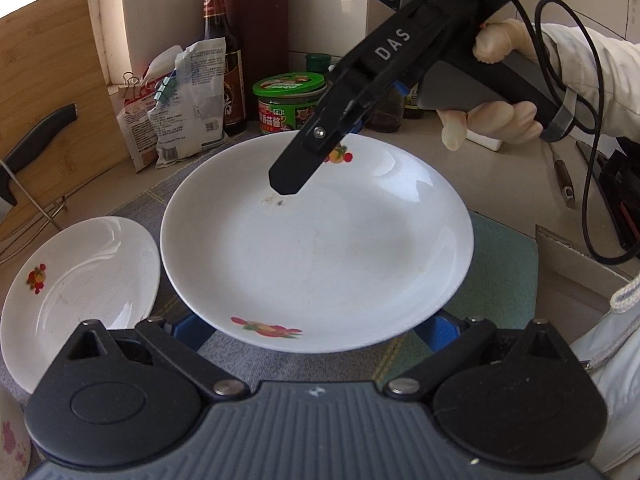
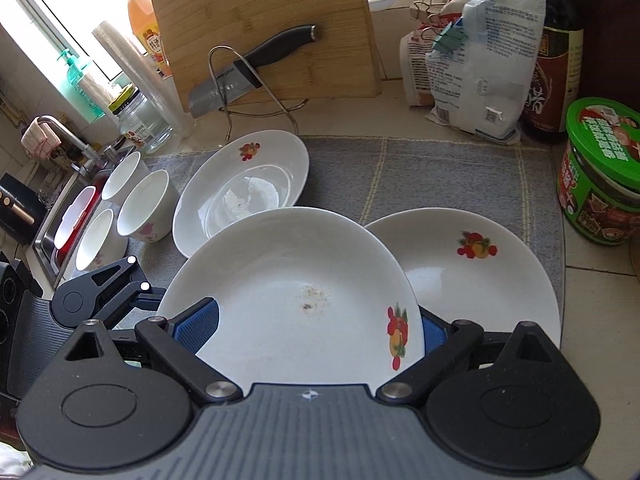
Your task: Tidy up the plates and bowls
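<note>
grey mat (image 2: 440, 176); bowls (image 2: 146, 206) only right view.

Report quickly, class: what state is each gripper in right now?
Left gripper: open, pads wide apart, the plate rim between them.
Right gripper: open, pads wide apart at the same plate; any grip cannot be told.

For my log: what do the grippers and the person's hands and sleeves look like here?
Both grippers are black, with a ribbed grey body, silver pivot pins and blue finger pads. The right gripper has "DAS" in white on its black arm, a grey handle and a black cable looping off it. The right hand wears a thin light glove; the sleeve is whitish. The left gripper looks alike.
</note>
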Tool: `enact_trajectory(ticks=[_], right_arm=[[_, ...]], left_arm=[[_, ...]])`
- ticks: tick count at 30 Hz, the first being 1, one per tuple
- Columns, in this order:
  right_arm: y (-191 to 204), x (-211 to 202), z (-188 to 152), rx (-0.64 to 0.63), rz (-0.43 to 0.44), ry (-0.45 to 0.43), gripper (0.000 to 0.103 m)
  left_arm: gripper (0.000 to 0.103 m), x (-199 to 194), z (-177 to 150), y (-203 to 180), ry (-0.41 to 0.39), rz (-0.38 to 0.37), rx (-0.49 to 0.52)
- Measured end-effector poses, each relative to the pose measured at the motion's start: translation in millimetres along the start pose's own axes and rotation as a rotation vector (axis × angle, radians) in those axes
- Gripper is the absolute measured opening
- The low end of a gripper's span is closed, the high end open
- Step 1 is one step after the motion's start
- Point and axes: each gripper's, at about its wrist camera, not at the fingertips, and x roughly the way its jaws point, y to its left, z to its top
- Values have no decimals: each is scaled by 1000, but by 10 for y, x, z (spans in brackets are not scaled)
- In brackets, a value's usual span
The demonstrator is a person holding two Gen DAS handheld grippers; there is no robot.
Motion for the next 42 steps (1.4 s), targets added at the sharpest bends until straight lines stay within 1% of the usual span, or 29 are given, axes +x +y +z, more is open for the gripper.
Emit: enact_trajectory(ticks=[12,23,26,33,37,40,42], right_arm=[[-340,23,16,37,-16,-1,100],[-563,93,42,67,-10,7,100],[-597,111,43,70,-15,9,100],[-667,76,33,79,-22,4,100],[-704,72,16,86,-30,4,100],[-734,65,0,101,-25,2,100],[-743,66,-6,105,-25,5,100]], left_arm=[[102,315,146,-28,31,-25,-1],[102,465,235,-15,47,-27,-2],[102,501,256,-14,52,-23,7],[102,594,285,7,63,-37,17],[102,636,297,33,69,-58,11],[102,662,310,34,74,-52,15],[102,669,321,55,79,-60,12]])
